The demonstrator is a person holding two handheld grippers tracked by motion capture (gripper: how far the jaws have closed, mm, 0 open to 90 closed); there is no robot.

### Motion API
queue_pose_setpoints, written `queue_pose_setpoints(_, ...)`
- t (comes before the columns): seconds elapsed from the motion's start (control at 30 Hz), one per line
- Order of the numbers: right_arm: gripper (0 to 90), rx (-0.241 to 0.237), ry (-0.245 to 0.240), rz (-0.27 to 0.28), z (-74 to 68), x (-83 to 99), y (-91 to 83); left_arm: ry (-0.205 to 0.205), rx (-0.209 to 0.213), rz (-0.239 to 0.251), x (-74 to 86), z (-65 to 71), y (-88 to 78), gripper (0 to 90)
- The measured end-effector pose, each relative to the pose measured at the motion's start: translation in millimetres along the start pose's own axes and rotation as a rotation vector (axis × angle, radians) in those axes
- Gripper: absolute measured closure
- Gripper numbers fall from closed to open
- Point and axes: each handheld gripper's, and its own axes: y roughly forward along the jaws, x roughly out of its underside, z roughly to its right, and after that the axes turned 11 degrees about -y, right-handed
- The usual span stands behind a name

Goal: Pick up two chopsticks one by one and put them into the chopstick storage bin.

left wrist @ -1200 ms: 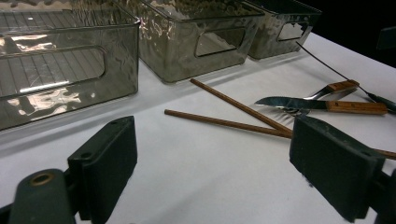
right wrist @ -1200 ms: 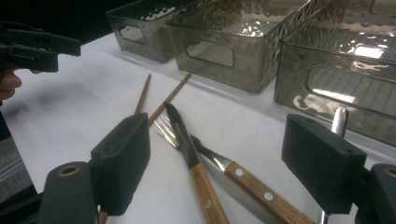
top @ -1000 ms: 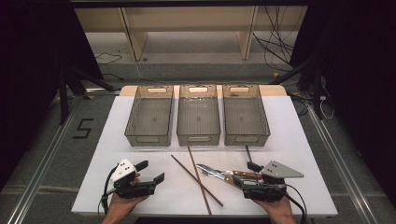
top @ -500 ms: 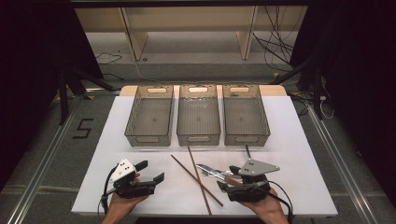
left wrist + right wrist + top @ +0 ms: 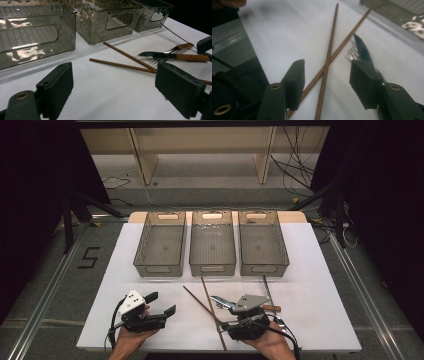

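Two brown chopsticks [image 5: 207,302] lie crossed on the white table [image 5: 320,270], in front of the middle bin. My right gripper [image 5: 227,321] sits at their near end. In the right gripper view the crossed chopsticks [image 5: 329,55] run between its jaws, which have just been closing; the pads stand clear of the wood, so my right gripper [image 5: 327,63] is open. A serrated knife [image 5: 363,50] and a fork [image 5: 351,53] lie just right of it. My left gripper [image 5: 161,303] rests open at the front left, nothing between its jaws [image 5: 113,66].
Three clear grey bins [image 5: 161,245] [image 5: 212,244] [image 5: 262,242] stand in a row at the back of the table. A thin dark rod [image 5: 266,287] lies beside the wooden-handled knife [image 5: 175,56] and the fork [image 5: 181,47]. The table's front edge is close under both hands.
My right gripper has slid left from beside the knife to the near end of the chopsticks, and its jaws have narrowed around them. The left gripper has stayed put.
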Motion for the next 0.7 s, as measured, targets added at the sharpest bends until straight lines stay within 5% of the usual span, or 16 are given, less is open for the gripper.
queue_pose_setpoints(0.5, 67.4, -0.029, -0.015, -0.194, -2.4, 2.9, 33.0, 0.003, -0.001, 0.002, -0.3, 0.1, -1.0, 14.6)
queue_pose_setpoints(0.7, 73.4, -0.009, 0.006, -0.211, -1.8, 5.7, 36.2, 0.007, 0.006, 0.006, -0.3, 0.6, -1.3, 14.6)
